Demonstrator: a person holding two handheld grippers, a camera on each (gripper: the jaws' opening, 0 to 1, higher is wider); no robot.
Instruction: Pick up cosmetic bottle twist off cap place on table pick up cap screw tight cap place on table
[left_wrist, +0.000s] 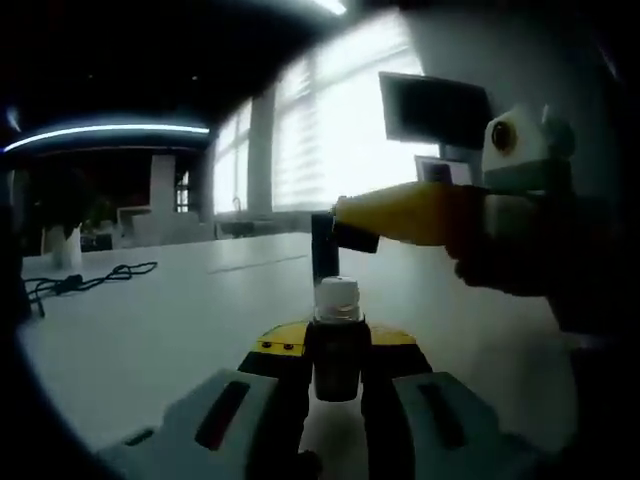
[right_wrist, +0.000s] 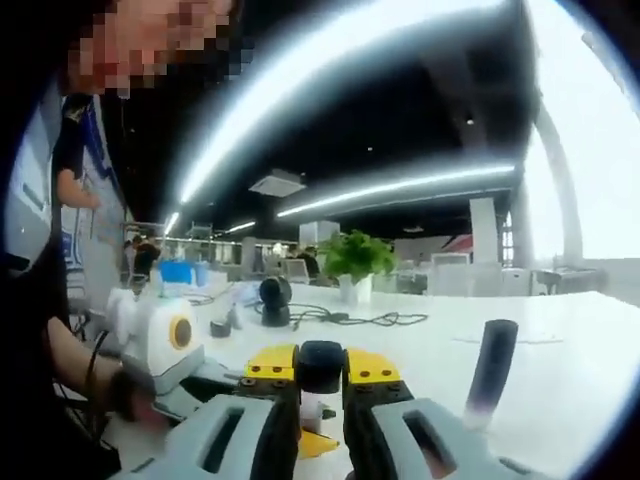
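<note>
Left gripper (left_wrist: 337, 385) clamped on the upright cosmetic bottle (left_wrist: 337, 350) with its white neck bare, above the tabletop (left_wrist: 180, 320); right gripper (right_wrist: 320, 395) clamped on the dark cap (right_wrist: 320, 365), just above the bottle: cap off, apparently not yet set down, screwing-on and final placing outstanding.

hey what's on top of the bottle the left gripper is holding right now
Nothing: the bottle, clamped in the left gripper, ends in a bare white neck. The right gripper holds the black cap just above it. What's inside the bottle cannot be seen.
</note>
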